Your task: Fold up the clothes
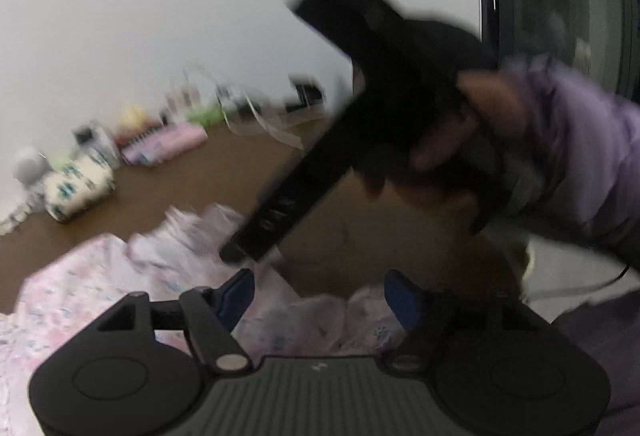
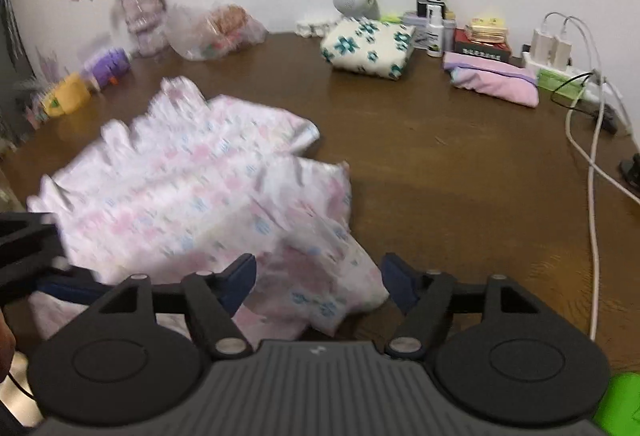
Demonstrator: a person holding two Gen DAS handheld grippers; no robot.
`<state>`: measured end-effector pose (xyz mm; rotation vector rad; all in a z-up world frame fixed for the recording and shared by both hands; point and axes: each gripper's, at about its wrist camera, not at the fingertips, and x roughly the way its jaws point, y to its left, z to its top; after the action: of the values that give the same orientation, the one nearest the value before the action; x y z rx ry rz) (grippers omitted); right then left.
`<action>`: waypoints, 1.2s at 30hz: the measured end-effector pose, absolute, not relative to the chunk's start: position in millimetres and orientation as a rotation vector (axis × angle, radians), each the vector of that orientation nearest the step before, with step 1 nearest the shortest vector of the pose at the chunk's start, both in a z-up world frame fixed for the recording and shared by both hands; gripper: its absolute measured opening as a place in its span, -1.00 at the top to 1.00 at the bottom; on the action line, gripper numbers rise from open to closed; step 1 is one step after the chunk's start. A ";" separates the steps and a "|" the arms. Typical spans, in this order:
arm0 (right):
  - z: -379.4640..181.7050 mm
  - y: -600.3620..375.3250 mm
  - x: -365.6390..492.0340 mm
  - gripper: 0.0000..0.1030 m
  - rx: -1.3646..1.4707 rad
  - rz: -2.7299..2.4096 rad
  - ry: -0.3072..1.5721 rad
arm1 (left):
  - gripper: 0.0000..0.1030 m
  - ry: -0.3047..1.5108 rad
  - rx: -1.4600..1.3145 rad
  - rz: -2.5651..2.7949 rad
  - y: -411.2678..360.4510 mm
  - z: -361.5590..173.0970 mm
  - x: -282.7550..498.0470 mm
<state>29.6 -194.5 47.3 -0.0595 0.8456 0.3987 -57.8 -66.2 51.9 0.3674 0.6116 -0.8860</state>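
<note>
while both views are blurred, this much is plain:
garment: pink-and-white floral garment (image 2: 208, 192) lies rumpled on the brown desk (image 2: 460, 188), toward its near left part.
right hand-held gripper (image 2: 318, 282): jaws spread wide, nothing between them, over the garment's near edge.
left hand-held gripper (image 1: 318, 298): jaws wide apart, empty, above the cloth.
far edge: folded flower-print cloth (image 2: 370, 48) and folded pink cloth (image 2: 494, 78).
hand (image 1: 480, 140): lilac sleeve, grips the right tool.

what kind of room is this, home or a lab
Most likely a home. The brown wooden table holds a vase of flowers, toiletry bottles, a power strip with chargers and folded clothes.
</note>
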 end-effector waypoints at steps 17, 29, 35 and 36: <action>64.9 -225.6 50.9 0.02 -0.080 0.056 0.654 | 0.34 0.556 0.284 -0.921 -22.8 55.9 -127.0; 91.4 -221.6 10.7 -0.27 0.095 0.368 0.638 | -0.50 0.473 0.575 -0.907 -100.2 44.7 -73.0; 90.2 -246.2 10.4 -0.31 0.130 0.321 0.624 | 0.95 0.593 0.564 -0.862 -116.7 23.9 -51.0; 88.3 -248.5 10.3 -0.31 0.133 0.318 0.625 | 0.95 0.574 0.530 -0.828 -113.8 26.9 -52.2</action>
<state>10.3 -248.5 88.3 0.1334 0.6250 0.3175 -52.2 -113.8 26.9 0.5303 0.5742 -0.8277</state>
